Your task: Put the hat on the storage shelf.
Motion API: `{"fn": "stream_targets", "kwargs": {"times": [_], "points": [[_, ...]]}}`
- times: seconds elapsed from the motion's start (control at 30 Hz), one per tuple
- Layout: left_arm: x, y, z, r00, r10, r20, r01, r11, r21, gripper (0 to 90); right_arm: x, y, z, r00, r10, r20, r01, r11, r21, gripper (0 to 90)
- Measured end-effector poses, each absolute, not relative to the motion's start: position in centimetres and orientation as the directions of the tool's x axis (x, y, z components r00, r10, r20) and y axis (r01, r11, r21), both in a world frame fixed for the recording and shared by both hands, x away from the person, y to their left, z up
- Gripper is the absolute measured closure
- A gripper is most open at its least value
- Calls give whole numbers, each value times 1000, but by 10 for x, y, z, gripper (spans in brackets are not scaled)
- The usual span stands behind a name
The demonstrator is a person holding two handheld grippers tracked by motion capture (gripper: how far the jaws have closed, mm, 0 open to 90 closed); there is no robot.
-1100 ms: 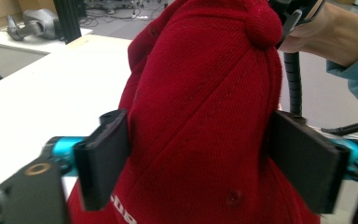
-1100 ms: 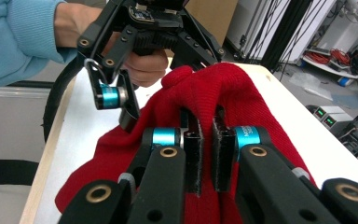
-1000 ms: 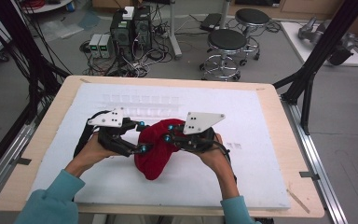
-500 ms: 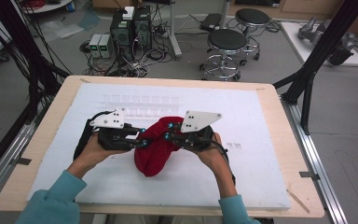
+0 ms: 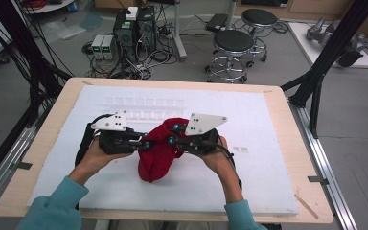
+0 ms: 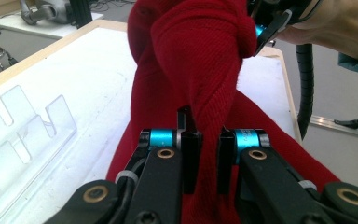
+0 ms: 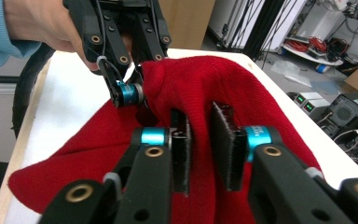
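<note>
The red knit cloth (image 5: 159, 148) sits in the middle of the white foam board (image 5: 249, 191), just on the person's side of the clear plastic rack (image 5: 143, 103), bunched up at its far end and trailing toward the person. Both tools meet at that raised end. The left gripper (image 5: 143, 145) comes in from the rack's left side and has its jaws clamped on a narrow fold of the fabric. The right gripper (image 5: 171, 140) faces it from the other side, jaws pinching a thicker ridge of the knit, as far as the close view lets me judge. The two grips are nearly touching, so any spreading would pull the cloth sideways, parallel to the rack.
</note>
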State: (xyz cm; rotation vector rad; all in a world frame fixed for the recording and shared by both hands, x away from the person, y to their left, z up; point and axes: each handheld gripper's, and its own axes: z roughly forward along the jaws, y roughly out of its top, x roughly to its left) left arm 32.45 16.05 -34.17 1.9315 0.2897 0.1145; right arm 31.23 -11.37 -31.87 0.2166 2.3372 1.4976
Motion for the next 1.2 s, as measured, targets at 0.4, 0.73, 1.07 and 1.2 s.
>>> {"fn": "stream_targets", "kwargs": {"times": [0.4, 0.73, 1.07, 1.2], "points": [[325, 165, -339, 944, 327, -48, 162, -331, 929, 853, 309, -114, -319, -882, 431, -191, -2, 402, 916, 283], [326, 167, -335, 895, 439, -72, 213, -280, 936, 853, 289, -122, -320, -861, 488, -143, 39, 344, 938, 230], [328, 162, -330, 825, 556, -104, 254, -199, 947, 853, 270, -123, -339, -840, 537, -80, 95, 289, 953, 247], [329, 159, -328, 801, 587, -116, 260, -167, 951, 852, 268, -119, -346, -841, 537, -73, 109, 299, 948, 254]]}}
